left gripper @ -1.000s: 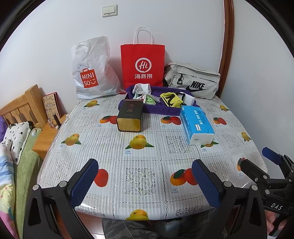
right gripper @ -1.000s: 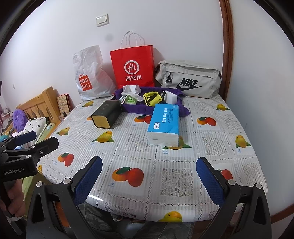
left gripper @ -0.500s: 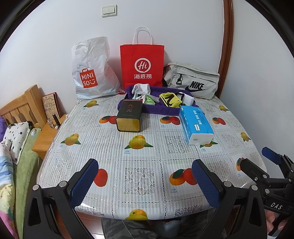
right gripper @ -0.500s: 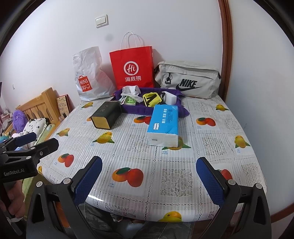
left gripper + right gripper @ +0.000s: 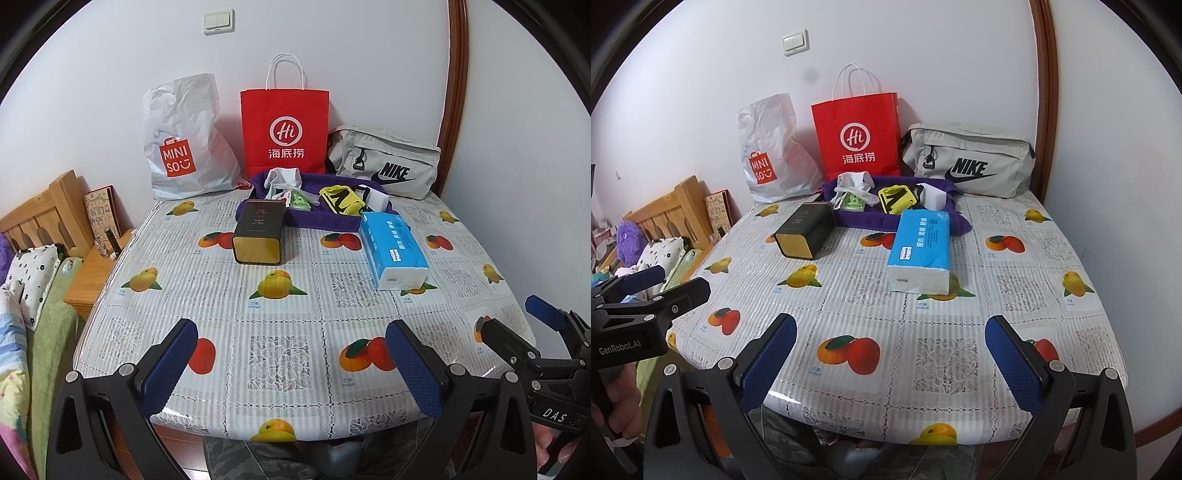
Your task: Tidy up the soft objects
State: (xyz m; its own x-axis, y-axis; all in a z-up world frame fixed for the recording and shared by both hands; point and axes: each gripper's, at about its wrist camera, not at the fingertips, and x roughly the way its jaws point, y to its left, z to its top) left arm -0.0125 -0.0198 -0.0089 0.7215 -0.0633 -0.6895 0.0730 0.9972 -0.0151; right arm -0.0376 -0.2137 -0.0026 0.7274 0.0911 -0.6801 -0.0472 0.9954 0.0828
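Nothing has moved: we hold left gripper [image 5: 291,354] and right gripper [image 5: 890,349] wide apart, empty, above the table [image 5: 295,295]

The red Haidilao paper bag [image 5: 284,136] hides its lower edge behind the purple tray [image 5: 325,221], whose small contents are too jumbled to identify. The black tin [image 5: 805,230] covers the tray's left corner. The right gripper [image 5: 546,354] is cut off by the left wrist view's edge. The blue tissue pack's [image 5: 921,245] print is too small to read.
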